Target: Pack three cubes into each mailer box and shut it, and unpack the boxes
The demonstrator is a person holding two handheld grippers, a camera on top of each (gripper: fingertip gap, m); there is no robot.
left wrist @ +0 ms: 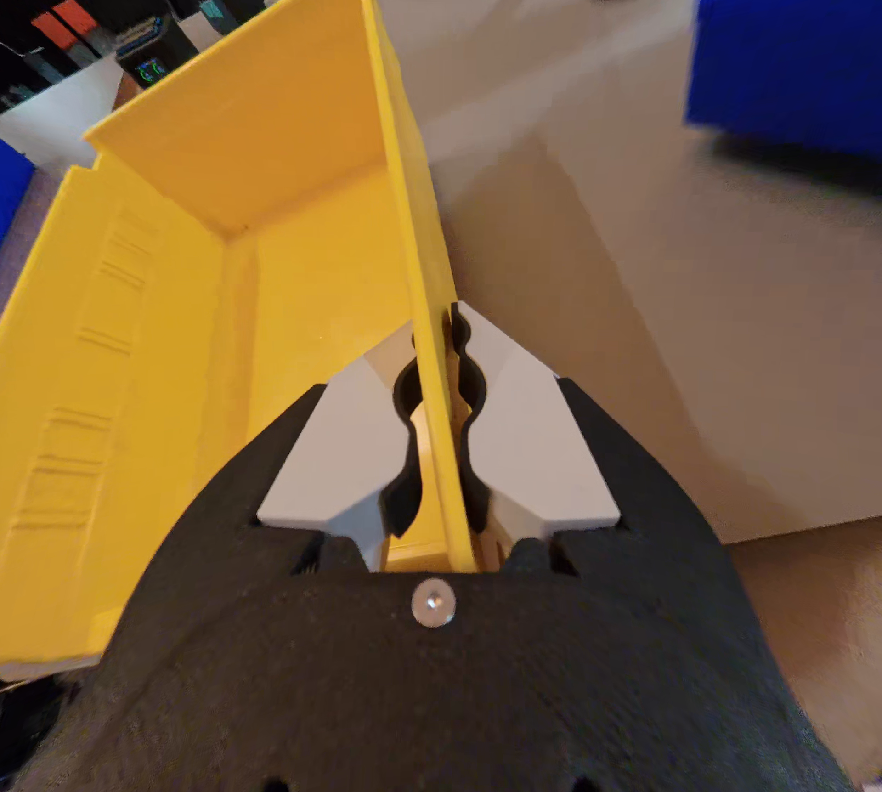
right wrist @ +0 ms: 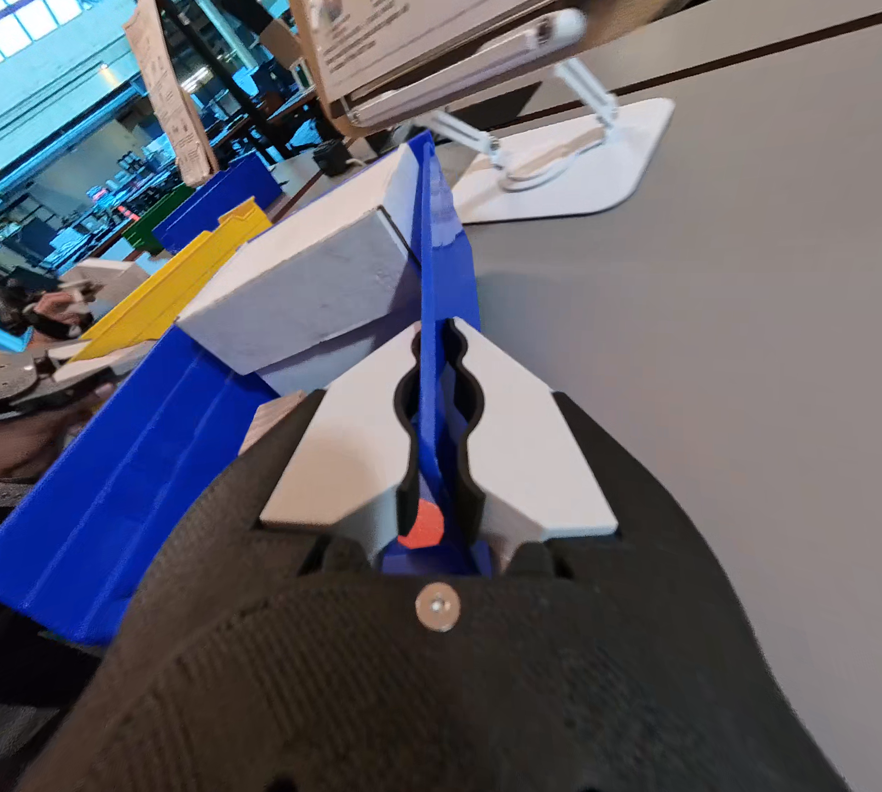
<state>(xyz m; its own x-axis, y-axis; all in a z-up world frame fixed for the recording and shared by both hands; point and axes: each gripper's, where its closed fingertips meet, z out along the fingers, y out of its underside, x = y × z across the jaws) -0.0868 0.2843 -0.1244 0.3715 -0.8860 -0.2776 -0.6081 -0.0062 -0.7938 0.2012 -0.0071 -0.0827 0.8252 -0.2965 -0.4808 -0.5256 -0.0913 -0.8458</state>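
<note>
Printed matter, too blurred to read

The brown cardboard board on the white stand, far side, carries print and small pictures.

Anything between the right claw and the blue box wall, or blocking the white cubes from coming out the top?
No. The right claw is shut directly on the blue plastic mailer box wall. The white foam cubes sit exposed inside; nothing visible covers them.
</note>
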